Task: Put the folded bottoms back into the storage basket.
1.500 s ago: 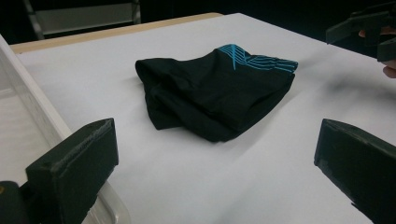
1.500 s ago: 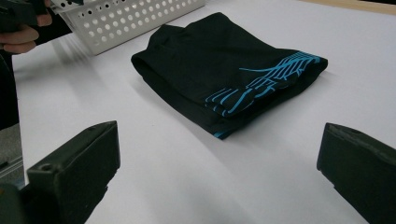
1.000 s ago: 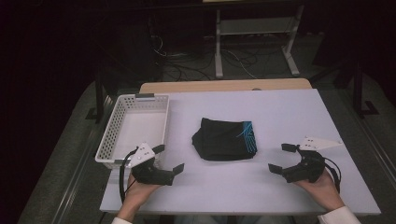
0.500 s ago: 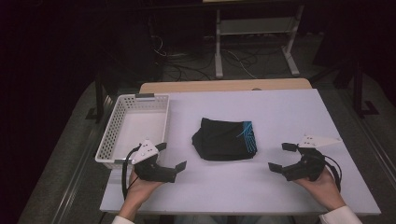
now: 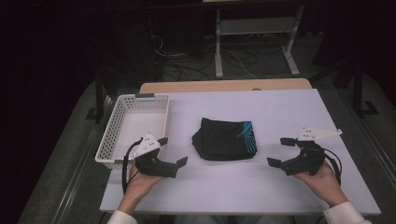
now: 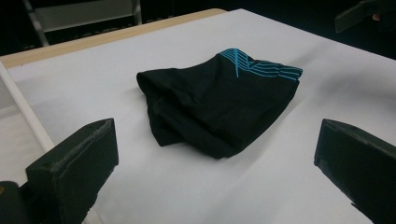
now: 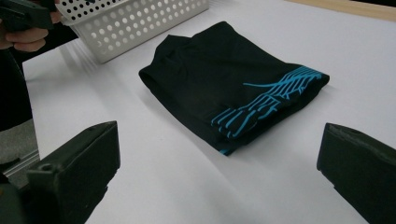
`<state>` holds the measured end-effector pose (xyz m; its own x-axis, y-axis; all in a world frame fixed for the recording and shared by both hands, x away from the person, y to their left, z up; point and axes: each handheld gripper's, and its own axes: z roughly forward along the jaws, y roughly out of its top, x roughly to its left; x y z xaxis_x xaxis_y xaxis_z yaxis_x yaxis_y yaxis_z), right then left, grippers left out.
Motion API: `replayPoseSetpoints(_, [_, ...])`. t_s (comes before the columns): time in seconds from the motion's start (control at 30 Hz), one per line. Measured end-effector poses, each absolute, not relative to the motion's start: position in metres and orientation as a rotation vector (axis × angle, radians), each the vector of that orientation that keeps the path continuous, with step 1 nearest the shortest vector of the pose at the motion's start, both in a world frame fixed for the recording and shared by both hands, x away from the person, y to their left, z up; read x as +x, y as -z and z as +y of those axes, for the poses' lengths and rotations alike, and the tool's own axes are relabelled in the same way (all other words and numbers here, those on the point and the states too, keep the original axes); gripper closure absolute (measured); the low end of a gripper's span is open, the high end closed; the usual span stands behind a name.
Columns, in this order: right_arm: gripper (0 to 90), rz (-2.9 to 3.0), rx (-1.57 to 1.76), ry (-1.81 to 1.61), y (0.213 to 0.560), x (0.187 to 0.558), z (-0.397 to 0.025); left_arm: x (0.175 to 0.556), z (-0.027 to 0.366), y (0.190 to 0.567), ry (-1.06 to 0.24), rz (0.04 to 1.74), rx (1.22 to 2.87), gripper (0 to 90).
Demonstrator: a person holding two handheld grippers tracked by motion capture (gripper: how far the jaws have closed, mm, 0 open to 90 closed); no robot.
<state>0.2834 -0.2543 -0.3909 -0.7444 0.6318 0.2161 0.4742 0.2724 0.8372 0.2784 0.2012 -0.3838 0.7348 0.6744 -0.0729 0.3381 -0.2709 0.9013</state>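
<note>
The step in hand looks like the approach to the folded black garment, probably to lift it into the white basket at the table's left edge. To do it well, each gripper should come in low along the tabletop and close on all the folded layers at an edge, not on the top layer alone, or the fold will likely fall open when lifted. Both sides should rise together so the bundle stays flat.

Going left to right: the basket sits at the left edge, empty as far as the high view shows. The left gripper hovers near the front edge, just beside the basket's near corner, its jaws spread wide and holding nothing. In the left gripper view the garment lies ahead of the jaws, centred between them but apart from both. It rests mid-table, its teal-striped end toward the right. The right gripper waits near the front right, jaws likewise spread and empty; in its own view the garment lies ahead, untouched.
</note>
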Motion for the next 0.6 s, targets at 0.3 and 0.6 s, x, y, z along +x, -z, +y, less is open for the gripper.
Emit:
replayPoseSetpoints(0.3, [0.0,2.406,1.034,-1.453,0.377,0.294,-0.248,0.288,0.200,0.375,-0.395,0.780,1.881,0.0])
replayPoseSetpoints(0.6, [0.0,2.422,1.035,-1.449,0.375,0.302,-0.239,0.299,0.197,0.372,-0.382,0.777,1.869,0.1])
